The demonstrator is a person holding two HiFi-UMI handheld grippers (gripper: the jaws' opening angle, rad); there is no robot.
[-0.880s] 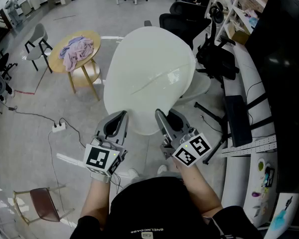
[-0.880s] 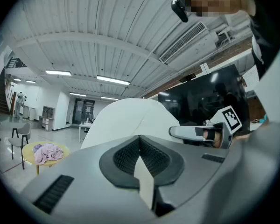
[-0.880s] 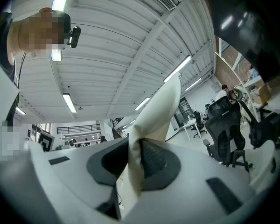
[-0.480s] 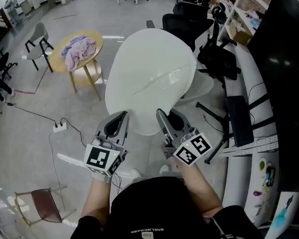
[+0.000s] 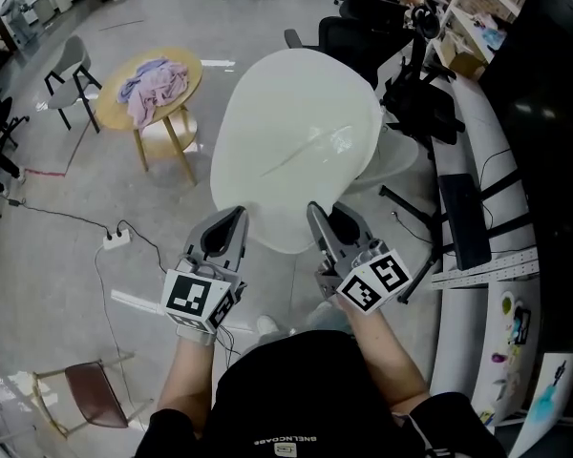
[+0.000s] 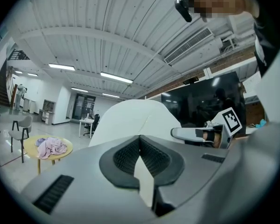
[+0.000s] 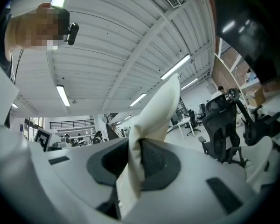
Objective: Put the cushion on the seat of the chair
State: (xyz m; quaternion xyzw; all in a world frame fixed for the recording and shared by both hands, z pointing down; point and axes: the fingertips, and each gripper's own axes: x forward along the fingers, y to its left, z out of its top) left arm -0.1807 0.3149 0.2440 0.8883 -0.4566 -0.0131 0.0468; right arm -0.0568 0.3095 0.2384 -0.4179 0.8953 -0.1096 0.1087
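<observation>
- Here, at far left of the head view, a small grey chair (image 5: 67,65) stands beside a round yellow bench (image 5: 106,113) carrying a pink cloth (image 5: 151,79); both are well apart from the work.
- Left gripper (image 5: 222,241): clenched on the near edge of the cushion (image 5: 296,141), pointing level.
- The cushion, a large white oval, is held in the air in front of the person, above the floor and not yet on any seat.
- Right gripper (image 5: 329,235): grasping the same near edge, just beside the left one.
- A pale seat shell (image 5: 392,165) shows past the cushion's right edge, with black office chairs (image 5: 420,93) behind it. This shell is probably the target chair, though most of it is hidden.
- Step in hand, as judged: carrying. The next move calls for bringing the cushion over the seat, lowering it flat, and only then letting both grippers go.
- The left gripper view alone shows how thin the pinched strip is between the ribbed pads (image 6: 154,155).
- The right gripper view alone shows a thicker fold of cushion (image 7: 156,106) bunched between its pads, and the pale shell (image 7: 259,157) low at right.
- Only the head view gives the cushion's whole outline.
</observation>
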